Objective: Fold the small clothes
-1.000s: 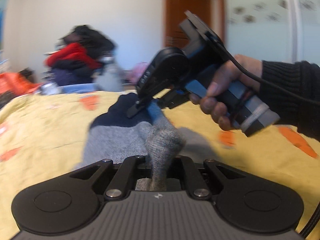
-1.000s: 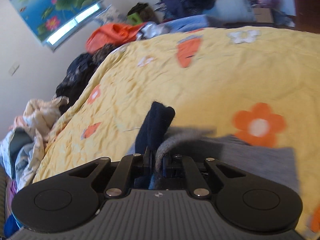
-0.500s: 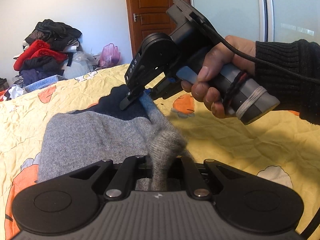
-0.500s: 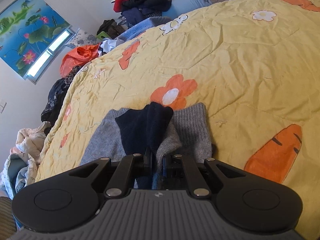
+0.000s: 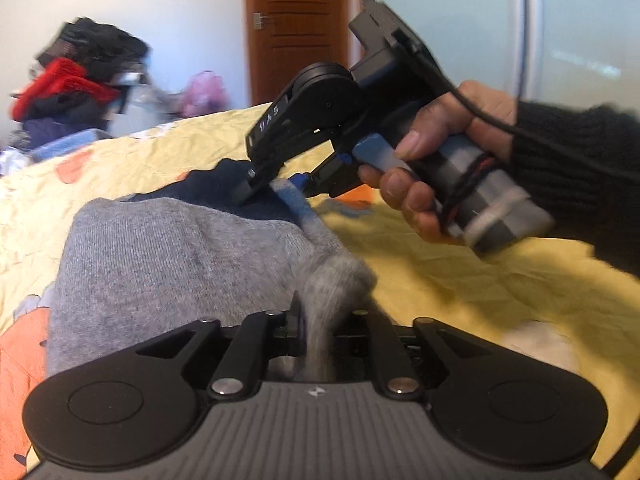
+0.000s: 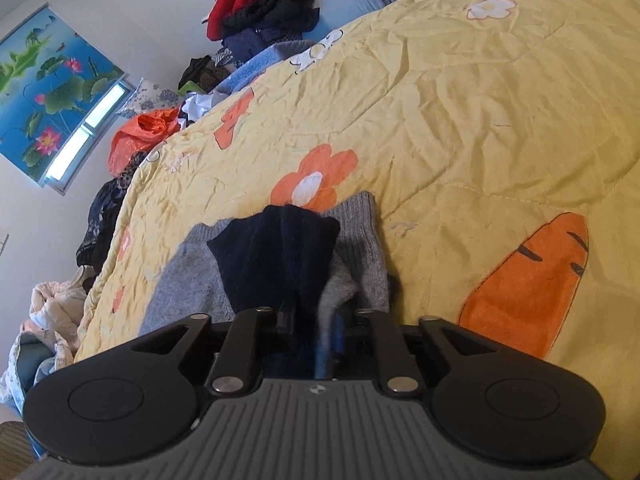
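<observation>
Letting go | left gripper (image 5: 318, 320): jaws just easing apart, grey fold of sweater (image 5: 168, 252) between them, lying folded on yellow quilt (image 6: 460, 120) | right gripper (image 6: 316, 320): just parting over navy sleeve | risk: fabric snags on withdrawing pads, fold springs open.

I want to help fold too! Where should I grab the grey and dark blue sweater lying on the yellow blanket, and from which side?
Probably pinch the grey sweater at its raised right-hand edge, where the knit bunches into a ridge, coming in low from the near side as the left gripper does. The rest lies flat on the yellow blanket, giving little to pinch.
</observation>
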Demonstrator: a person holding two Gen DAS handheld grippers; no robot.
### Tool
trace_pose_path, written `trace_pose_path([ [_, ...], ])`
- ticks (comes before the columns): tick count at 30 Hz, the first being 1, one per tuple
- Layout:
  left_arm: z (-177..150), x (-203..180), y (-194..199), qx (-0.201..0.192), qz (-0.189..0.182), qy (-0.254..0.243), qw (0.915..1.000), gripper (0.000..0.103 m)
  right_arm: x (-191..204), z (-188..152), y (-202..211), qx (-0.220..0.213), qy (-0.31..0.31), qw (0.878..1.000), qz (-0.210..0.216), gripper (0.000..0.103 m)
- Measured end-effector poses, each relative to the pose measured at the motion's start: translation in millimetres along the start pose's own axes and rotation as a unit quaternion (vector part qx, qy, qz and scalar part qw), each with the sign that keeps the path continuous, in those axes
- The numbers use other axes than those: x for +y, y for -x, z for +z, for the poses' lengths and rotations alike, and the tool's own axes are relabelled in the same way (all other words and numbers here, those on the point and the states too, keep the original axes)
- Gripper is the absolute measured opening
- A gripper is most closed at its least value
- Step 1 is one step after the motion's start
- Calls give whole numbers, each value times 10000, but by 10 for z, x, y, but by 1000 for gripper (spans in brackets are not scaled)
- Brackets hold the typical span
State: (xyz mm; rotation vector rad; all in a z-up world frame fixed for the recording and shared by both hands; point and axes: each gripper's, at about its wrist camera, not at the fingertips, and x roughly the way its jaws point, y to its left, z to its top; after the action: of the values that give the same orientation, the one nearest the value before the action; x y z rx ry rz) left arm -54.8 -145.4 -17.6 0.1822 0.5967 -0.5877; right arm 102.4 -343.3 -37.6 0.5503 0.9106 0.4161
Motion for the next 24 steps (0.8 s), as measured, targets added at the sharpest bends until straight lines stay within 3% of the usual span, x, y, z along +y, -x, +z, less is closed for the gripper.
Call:
trace_pose_path([
  [2, -37, 204, 268, -40, -378, 183, 9991, 34, 26, 15, 147, -198, -54, 9998, 49, 50],
  [3, -69, 335, 424, -98, -542, 310, 9980, 44, 31, 19, 257, -404, -29, 9991, 99, 53],
  [4, -103, 465, 573, -171, -664, 429, 9967, 70, 31, 23, 356, -586, -6, 9982, 102, 59],
  [5, -138, 602, 737, -317, -727, 565, 9952, 89, 19, 41, 437, -722, -12, 9974, 63, 63],
  [6, -160, 761, 869, -519, -697, 734, 9935, 91, -14, 61, 496, -820, -30, 9966, -5, 64],
  [9, -86, 1211, 937, -687, -247, 1178, 9903, 92, -110, 117, 500, -833, -63, 9963, -203, 64],
  [11, -4, 1516, 779, -692, 177, 1702, 9828, 92, -160, 126, 386, -733, -129, 9967, -333, 64],
  [16, 117, 2131, -62, 37, -173, 3175, 9481, 91, -76, 28, 3, -310, -19, 9986, -432, 64],
  [18, 114, 2215, -322, 264, -203, 3459, 9377, 91, 22, -3, -72, -302, 204, 9985, -402, 68],
  [20, 154, 2248, -484, 281, -329, 3588, 9324, 90, 114, 1, -121, -274, 358, 9982, -399, 76],
  [21, 175, 2232, -543, 291, -374, 3609, 9314, 85, 143, 12, -141, -262, 416, 9980, -392, 77],
  [22, 215, 2236, -627, 386, -496, 3639, 9293, 47, 169, 16, -163, -256, 461, 9978, -397, 77],
  [23, 247, 2246, -730, 593, -497, 3683, 9265, 35, 197, 15, -191, -264, 518, 9975, -405, 76],
  [24, 269, 2245, -826, 673, -447, 3697, 9256, 32, 217, 13, -205, -281, 609, 9968, -427, 74],
])
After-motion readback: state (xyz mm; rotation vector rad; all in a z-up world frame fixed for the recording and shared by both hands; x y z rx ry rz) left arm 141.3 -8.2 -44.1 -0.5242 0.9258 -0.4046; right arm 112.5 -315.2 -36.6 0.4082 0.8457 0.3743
